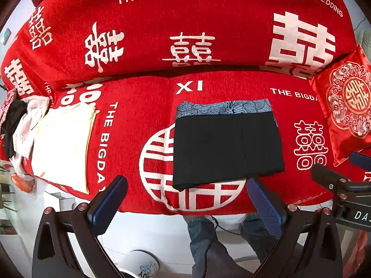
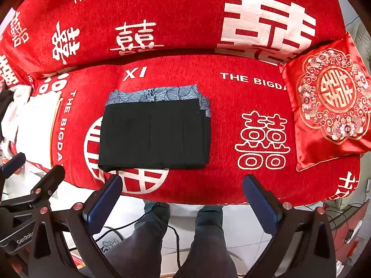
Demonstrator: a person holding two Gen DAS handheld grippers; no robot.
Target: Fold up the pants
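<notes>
Blue-padded and spread wide, the left gripper (image 1: pixel 185 199) and right gripper (image 2: pixel 183 197) hang empty just short of the black pants (image 2: pixel 154 136), apparently drawn back because folding looks finished. Those pants lie squared on the red sofa cover (image 2: pixel 231 180), over a blue patterned garment (image 2: pixel 153 95). No containers show.

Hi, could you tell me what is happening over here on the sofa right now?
A person is folding clothes with a handheld gripper in each hand. The black pants lie folded into a neat rectangle on the red sofa cover, on top of a folded blue patterned garment. Both the left gripper and the right gripper are open, hold nothing, and hover at the seat's front edge. A folded pale garment lies to the left, and a red cushion sits to the right.
</notes>
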